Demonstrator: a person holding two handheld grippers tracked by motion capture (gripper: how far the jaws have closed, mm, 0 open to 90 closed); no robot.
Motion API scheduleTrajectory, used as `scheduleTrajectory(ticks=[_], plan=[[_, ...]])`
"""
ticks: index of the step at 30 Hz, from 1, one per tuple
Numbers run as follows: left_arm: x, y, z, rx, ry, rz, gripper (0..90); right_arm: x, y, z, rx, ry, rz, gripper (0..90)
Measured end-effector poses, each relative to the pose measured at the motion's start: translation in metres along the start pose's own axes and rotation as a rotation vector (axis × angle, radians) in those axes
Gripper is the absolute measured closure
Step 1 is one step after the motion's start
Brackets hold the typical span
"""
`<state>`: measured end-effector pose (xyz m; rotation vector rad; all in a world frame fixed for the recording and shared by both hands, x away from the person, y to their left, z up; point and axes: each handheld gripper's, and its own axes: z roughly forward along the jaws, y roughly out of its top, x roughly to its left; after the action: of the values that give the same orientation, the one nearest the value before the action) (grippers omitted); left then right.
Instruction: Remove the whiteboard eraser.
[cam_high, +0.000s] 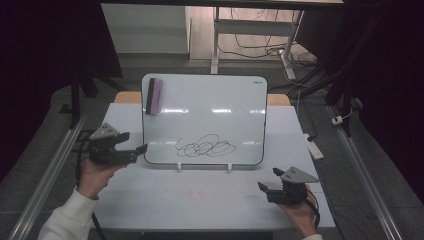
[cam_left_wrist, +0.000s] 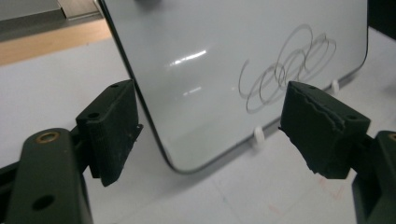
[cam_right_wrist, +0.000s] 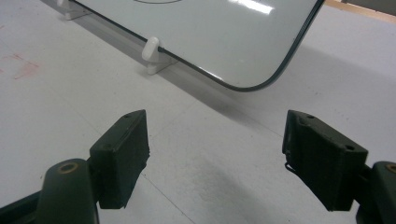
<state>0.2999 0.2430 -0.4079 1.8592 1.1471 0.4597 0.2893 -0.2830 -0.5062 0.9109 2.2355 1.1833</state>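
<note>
A whiteboard (cam_high: 205, 100) stands tilted on two small white feet (cam_high: 179, 165) on the white table (cam_high: 210, 200). A black scribble (cam_high: 206, 146) runs across its lower middle, and a purple eraser (cam_high: 155, 96) sticks to its upper left corner. My left gripper (cam_high: 134, 142) hovers open beside the board's lower left corner, nothing between its jaws. In the left gripper view the left gripper (cam_left_wrist: 210, 116) frames that corner and the scribble (cam_left_wrist: 289, 65). My right gripper (cam_high: 270, 179) stands open near the table's front right, below the board's lower right corner (cam_right_wrist: 243, 84), with nothing between its jaws (cam_right_wrist: 215, 140).
Metal rails (cam_high: 50, 170) run along both sides of the table. A small white device (cam_high: 315, 149) lies at the table's right edge. Faint red marks (cam_high: 197, 194) show on the table in front of the board. Cables and desk legs lie on the floor behind.
</note>
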Motion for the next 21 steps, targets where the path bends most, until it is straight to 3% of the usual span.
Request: scheduleTrajectory(ticks=[7, 21], plan=[[0.012, 0.038, 0.013, -0.025, 0.021, -0.013, 22.5, 0.000, -0.001, 0.002, 0.008, -0.001, 0.002, 22.3], [0.021, 0.099, 0.045, -0.036, 0.124, 0.031, 27.0, 0.000, -0.003, 0.005, 0.027, -0.004, 0.001, 22.3]])
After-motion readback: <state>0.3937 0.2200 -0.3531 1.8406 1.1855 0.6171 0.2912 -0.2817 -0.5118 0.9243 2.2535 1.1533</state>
